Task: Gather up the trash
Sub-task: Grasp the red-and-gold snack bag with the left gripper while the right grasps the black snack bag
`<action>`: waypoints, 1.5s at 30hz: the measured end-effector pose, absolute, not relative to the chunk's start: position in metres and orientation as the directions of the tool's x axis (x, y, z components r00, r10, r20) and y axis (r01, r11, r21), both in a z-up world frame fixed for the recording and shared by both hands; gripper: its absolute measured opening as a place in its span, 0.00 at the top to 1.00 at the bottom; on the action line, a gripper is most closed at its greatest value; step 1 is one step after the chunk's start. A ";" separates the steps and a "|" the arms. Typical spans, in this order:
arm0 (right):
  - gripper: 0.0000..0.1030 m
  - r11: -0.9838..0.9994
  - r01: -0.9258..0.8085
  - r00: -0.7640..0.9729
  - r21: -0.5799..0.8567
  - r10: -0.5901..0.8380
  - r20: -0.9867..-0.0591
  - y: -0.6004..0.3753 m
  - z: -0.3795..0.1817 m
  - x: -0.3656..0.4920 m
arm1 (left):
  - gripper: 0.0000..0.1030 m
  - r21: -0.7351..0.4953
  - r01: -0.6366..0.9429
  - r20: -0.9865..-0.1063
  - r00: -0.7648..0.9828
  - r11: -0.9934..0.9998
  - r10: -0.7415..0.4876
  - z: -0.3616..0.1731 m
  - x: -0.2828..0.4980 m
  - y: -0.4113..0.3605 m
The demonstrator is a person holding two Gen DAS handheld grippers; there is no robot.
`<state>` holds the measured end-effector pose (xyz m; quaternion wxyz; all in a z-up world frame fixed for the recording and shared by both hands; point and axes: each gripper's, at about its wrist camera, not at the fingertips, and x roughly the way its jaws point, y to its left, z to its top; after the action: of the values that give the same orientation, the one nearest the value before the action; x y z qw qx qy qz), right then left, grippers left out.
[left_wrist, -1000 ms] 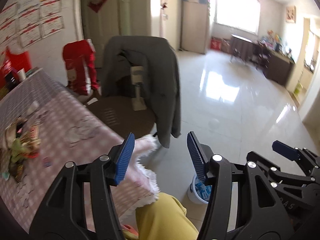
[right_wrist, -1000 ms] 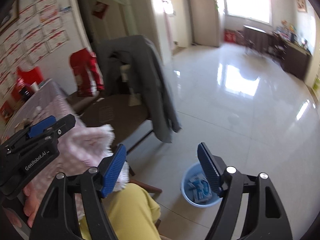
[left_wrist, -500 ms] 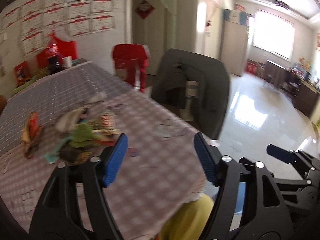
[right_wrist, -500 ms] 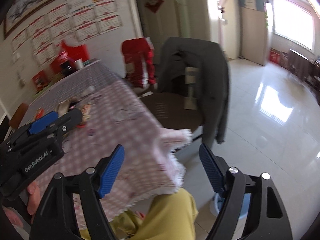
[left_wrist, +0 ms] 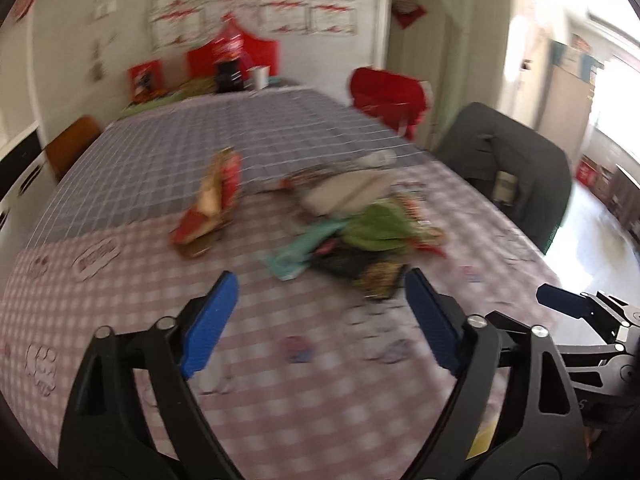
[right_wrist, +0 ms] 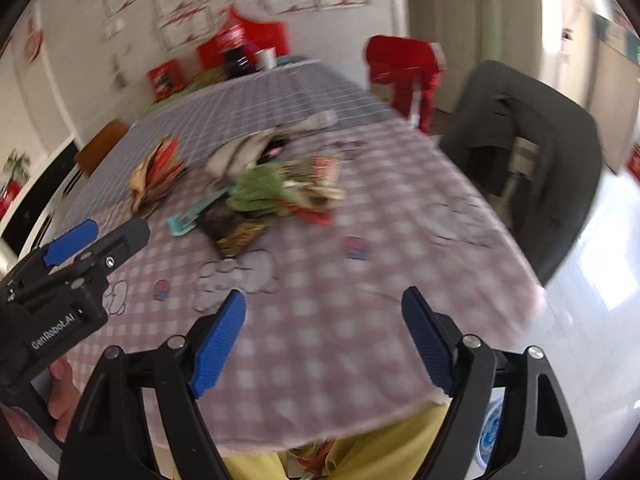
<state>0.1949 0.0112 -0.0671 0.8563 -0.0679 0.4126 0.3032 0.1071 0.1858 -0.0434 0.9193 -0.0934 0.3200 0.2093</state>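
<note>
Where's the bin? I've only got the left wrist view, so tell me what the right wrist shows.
Observer: The blue bin stands on the floor at the bottom right of that view, just past the near edge of the tablecloth and partly hidden.
Operator: Report the right gripper.
Observer: The right gripper is open over the cloth. Its jaws have just been opening, with nothing between them.
Operator: Give me the near edge.
Observer: The cloth's frayed edge hangs over the person's yellow trousers.
</note>
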 end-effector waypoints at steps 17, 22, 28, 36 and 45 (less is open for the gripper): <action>0.40 0.707 -0.707 0.377 0.015 0.395 -0.837 0.147 -0.107 0.235 | 0.14 -0.075 -0.574 -0.708 0.606 0.815 0.362 -0.059 0.099 0.279; 0.61 0.642 -0.767 0.344 0.022 0.440 -0.829 0.156 -0.105 0.223 | 0.13 -0.034 -0.565 -0.706 0.597 0.825 0.380 -0.053 0.116 0.290; 0.62 0.646 -0.758 0.326 0.095 0.500 -0.803 0.141 -0.091 0.214 | 0.13 -0.024 -0.554 -0.718 0.589 0.832 0.371 -0.051 0.146 0.304; 0.62 0.677 -0.726 0.388 0.123 0.551 -0.739 0.111 -0.048 0.238 | 0.18 0.073 -0.528 -0.708 0.570 0.846 0.417 -0.066 0.190 0.316; 0.62 0.746 -0.655 0.456 0.120 0.516 -0.725 0.092 -0.034 0.277 | 0.75 0.021 -0.513 -0.696 0.608 0.858 0.381 -0.058 0.185 0.324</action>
<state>0.2769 0.0920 -0.0338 0.8485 -0.0887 0.3914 0.3450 0.1851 0.3244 -0.0577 0.8922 -0.0906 0.3647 0.2505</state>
